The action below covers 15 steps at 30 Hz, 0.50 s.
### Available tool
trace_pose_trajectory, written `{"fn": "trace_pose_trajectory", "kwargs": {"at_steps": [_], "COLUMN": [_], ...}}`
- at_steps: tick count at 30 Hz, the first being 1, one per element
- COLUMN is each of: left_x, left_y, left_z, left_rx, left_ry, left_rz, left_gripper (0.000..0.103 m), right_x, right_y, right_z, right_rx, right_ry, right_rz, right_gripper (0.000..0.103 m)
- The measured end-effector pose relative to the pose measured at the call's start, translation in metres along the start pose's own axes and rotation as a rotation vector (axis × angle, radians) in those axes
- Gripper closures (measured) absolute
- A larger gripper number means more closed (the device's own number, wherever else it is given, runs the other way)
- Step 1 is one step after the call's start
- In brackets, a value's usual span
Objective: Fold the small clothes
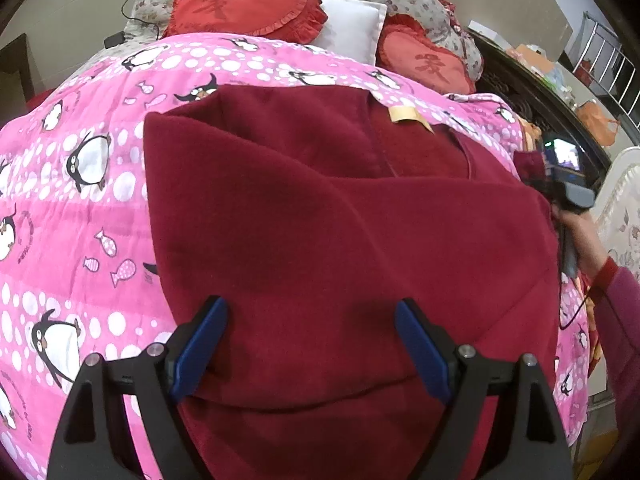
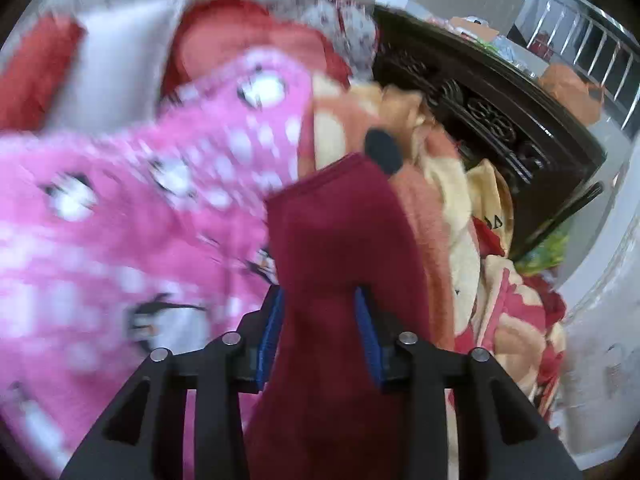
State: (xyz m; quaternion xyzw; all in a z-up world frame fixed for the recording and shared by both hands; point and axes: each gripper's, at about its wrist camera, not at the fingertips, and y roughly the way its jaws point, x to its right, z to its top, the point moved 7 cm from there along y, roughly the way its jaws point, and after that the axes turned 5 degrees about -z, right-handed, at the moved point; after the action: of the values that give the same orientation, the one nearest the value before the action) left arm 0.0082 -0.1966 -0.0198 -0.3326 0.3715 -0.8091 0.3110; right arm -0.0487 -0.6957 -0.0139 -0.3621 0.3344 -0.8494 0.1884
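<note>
- Left wrist view: the left gripper (image 1: 311,344) hung with its jaws spread wide, nothing between the blue pads (image 1: 200,350), just above the near part of the dark red fleece garment (image 1: 320,220).
- The garment lay spread over the pink penguin quilt (image 1: 80,208) in the middle of the bed, one flap folded across its front and a tan neck label (image 1: 406,115) showing near the quilt's far edge.
- At the garment's right edge the right gripper (image 1: 560,188), carried by a hand (image 1: 586,240) in a red sleeve, held a piece of the fleece.
- Right wrist view: the right gripper (image 2: 320,336) stood narrow, with a strip of the red fleece (image 2: 340,248) running up between its pads; whether they still pinched it could not be told for certain. The picture was smeared by motion.
- Likely risk: a loosening grip in mid-swing could drop the strip short of its fold line, leaving a crooked fold.
- Likely risk: with the left gripper pinning nothing, the soft fleece could drag across the quilt and undo the flap already laid.
- Surface and room: a soft, puffy quilt; red heart cushions (image 1: 248,0) and a white pillow (image 1: 352,24) at the head of the bed; a crumpled peach blanket (image 2: 440,208) at the quilt's right edge; a dark carved cabinet (image 2: 480,112) beyond it; a metal rail (image 2: 580,28) at the far right.
</note>
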Motion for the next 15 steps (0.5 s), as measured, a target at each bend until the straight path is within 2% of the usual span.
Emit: {"fn": "trace_pose_trajectory", "kwargs": {"at_steps": [1,3,4,7,9,12,15], "left_x": [0.000,0.000,0.000,-0.002,-0.003,-0.009,-0.017], "left_y": [0.000,0.000,-0.001,-0.005,-0.010,-0.021,-0.036], "left_z": [-0.001,-0.001,-0.002,-0.003,-0.003,-0.001,0.003], "left_rx": [0.000,-0.002,-0.002,-0.001,0.003,0.020,0.045], "left_ry": [0.000,0.002,0.003,-0.003,-0.015,-0.025,-0.043], "left_rz": [0.000,0.000,-0.001,-0.006,-0.014,-0.012,-0.004], "left_gripper": [0.014,0.014,0.014,0.014,0.014,0.014,0.014], "right_x": [-0.002,0.000,0.003,0.022,0.037,0.065,0.083], "right_y": [0.010,0.018,0.019,0.016,0.001,-0.048,-0.099], "right_z": [-0.001,-0.002,-0.002,-0.005,-0.007,-0.007,-0.007], "right_rx": [-0.030,-0.034,-0.023,-0.016,0.014,0.105,0.179], "right_ry": [-0.014,0.001,0.022,0.109,0.179,0.303,0.326], "right_rz": [-0.015,0.004,0.028,0.149,0.278,0.570,0.752], "right_gripper": [0.090,0.091,0.100,0.103,0.103,0.103,0.103]}}
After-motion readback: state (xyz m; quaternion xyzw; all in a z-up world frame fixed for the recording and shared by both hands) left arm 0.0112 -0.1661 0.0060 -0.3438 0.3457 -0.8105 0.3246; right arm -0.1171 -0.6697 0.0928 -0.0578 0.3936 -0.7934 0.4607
